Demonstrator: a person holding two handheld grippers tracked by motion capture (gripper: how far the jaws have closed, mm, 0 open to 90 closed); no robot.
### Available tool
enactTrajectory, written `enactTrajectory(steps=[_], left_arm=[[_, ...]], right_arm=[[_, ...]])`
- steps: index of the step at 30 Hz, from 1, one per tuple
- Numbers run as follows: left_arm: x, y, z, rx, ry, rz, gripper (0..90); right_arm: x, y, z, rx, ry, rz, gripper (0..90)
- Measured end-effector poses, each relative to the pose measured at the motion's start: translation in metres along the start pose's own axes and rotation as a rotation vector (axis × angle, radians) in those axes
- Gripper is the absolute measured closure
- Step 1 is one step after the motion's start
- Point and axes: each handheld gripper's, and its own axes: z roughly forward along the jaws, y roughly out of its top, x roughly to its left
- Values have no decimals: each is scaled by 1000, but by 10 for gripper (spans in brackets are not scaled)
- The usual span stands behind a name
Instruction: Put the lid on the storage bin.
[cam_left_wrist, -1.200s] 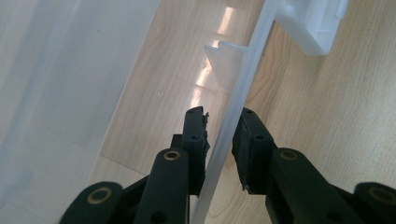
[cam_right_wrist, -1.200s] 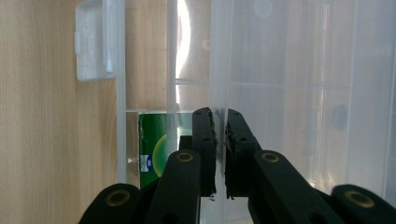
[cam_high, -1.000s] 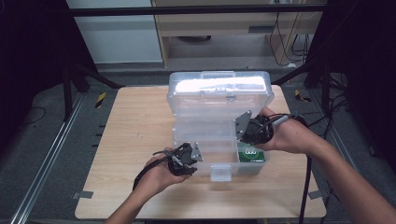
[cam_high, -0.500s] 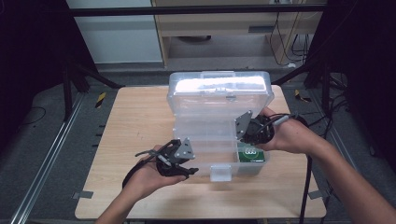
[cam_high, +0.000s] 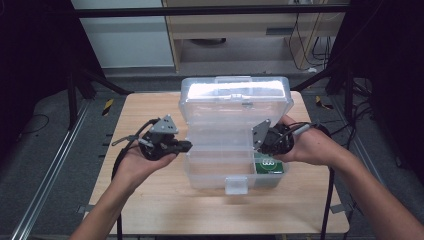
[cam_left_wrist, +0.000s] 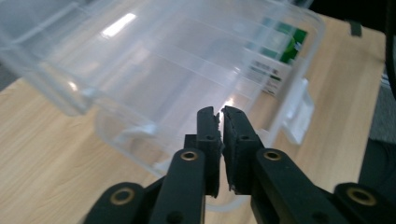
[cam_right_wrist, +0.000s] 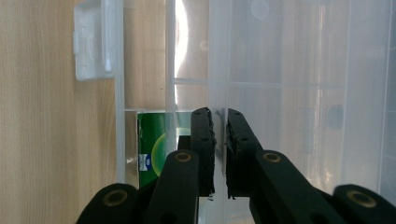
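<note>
A clear plastic box (cam_high: 220, 160) stands in the middle of the wooden table (cam_high: 150, 200), its lid (cam_high: 235, 97) swung up at the back. A green packet (cam_high: 270, 165) lies in its front right compartment (cam_right_wrist: 152, 149). My left gripper (cam_high: 186, 145) hovers just left of the box, pointing at its side wall (cam_left_wrist: 140, 93). Its jaws have just been closing and now stand shut with nothing between them (cam_left_wrist: 219, 112). My right gripper (cam_right_wrist: 218, 112) reaches into the box from the right (cam_high: 272, 140), shut on a thin clear inner wall beside the packet.
The box's white latch (cam_high: 236, 185) hangs at its front edge, also seen as a tab (cam_left_wrist: 299, 116) (cam_right_wrist: 95, 39). Bare wood lies left of the box and along the front. Dark frame legs and cables stand around the table.
My left hand has lifted and drawn away from the box's front left corner, up along its left side. Its jaws went from apart to shut. The right hand has kept still.
</note>
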Motion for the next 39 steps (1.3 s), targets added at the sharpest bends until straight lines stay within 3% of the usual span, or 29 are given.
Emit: enactTrajectory(steps=[2, 10, 16, 30, 39], left_arm=[[11, 5, -3, -7, 12, -35, 885], [37, 28, -7, -5, 58, -73, 896], [50, 36, 1, 5, 45, -116, 897], [63, 39, 3, -14, 72, -165, 896], [62, 39, 3, -8, 71, -168, 895]], right_arm=[[0, 0, 0, -2, -1, 1, 835], [1, 0, 0, 1, -3, -3, 832], [1, 0, 0, 2, -4, -7, 832], [5, -1, 1, 1, -4, -7, 829], [5, -1, 0, 1, -3, -6, 828]])
